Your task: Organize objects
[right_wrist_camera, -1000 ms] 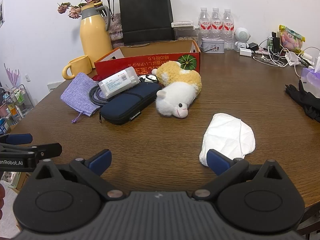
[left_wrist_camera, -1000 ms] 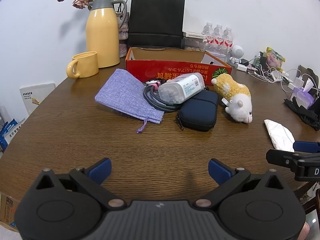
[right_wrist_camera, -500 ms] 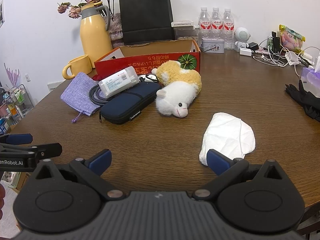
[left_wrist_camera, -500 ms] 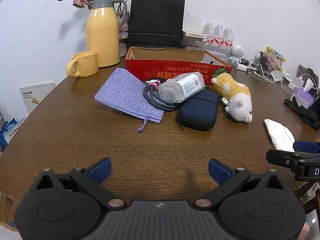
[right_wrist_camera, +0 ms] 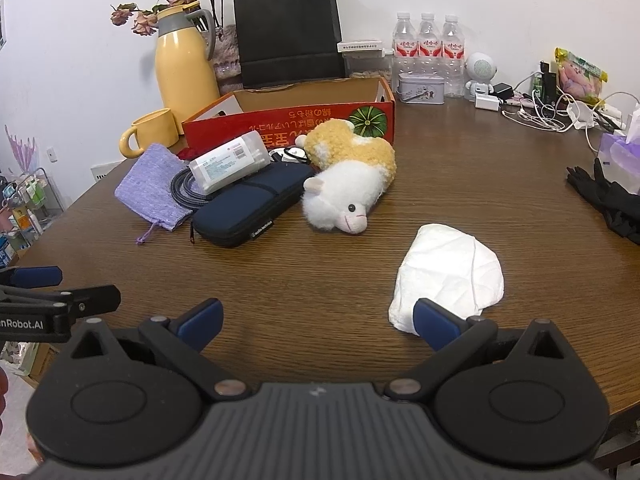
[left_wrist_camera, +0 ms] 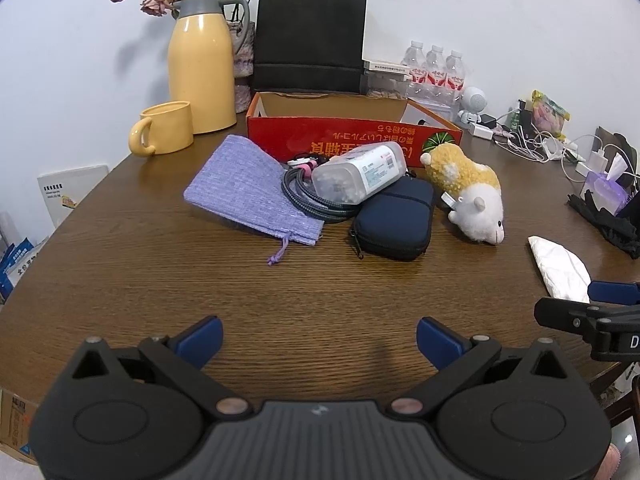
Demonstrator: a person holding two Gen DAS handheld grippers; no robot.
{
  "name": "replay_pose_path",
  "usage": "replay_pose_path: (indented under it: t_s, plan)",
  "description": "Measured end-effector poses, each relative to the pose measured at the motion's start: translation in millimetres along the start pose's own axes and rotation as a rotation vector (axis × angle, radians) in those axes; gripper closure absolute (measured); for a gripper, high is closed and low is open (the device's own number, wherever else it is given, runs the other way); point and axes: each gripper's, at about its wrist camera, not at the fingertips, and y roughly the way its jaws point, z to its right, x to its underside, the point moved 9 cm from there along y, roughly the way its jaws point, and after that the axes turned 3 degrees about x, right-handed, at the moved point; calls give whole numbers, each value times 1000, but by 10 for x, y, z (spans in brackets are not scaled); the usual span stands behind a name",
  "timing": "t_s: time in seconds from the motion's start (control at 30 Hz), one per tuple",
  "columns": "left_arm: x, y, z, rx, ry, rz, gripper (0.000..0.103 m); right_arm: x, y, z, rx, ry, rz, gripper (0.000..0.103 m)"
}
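A cluster lies mid-table before the open red cardboard box (left_wrist_camera: 352, 136) (right_wrist_camera: 288, 124): a purple drawstring pouch (left_wrist_camera: 248, 192) (right_wrist_camera: 154, 184), a coiled dark cable (left_wrist_camera: 308, 200), a clear plastic box (left_wrist_camera: 360, 172) (right_wrist_camera: 228, 162) resting on a navy zip case (left_wrist_camera: 396, 220) (right_wrist_camera: 248, 208), and a yellow-and-white plush sheep (left_wrist_camera: 468, 192) (right_wrist_camera: 348, 184). A crumpled white cloth (right_wrist_camera: 448, 276) (left_wrist_camera: 560, 264) lies nearer, to the right. My left gripper (left_wrist_camera: 318, 340) hovers open over bare table, well short of the cluster. My right gripper (right_wrist_camera: 316, 318) is open too, its right fingertip beside the cloth.
A yellow jug (left_wrist_camera: 202, 68), a yellow mug (left_wrist_camera: 166, 128), a black paper bag (left_wrist_camera: 310, 40) and water bottles (right_wrist_camera: 428, 48) stand behind the box. Chargers and cables (right_wrist_camera: 540, 108), a tissue pack and black gloves (right_wrist_camera: 608, 200) crowd the right side. The table's round edge is close.
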Motion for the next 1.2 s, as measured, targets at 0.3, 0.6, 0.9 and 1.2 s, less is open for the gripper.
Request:
replay_pose_path:
  t_s: [0.3, 0.6, 0.9, 1.2]
  plan:
    - [6, 13, 13, -1, 0, -5, 0, -1, 16, 12, -2, 0, -4, 0]
    - [10, 13, 15, 0, 0, -6, 0, -3, 16, 12, -1, -1, -4, 0]
    - [6, 32, 19, -1, 3, -10, 0, -12, 9, 26, 4, -3, -2, 0]
    - [-150, 162, -137, -52, -6, 7, 0, -89, 78, 371, 99, -44, 17, 0]
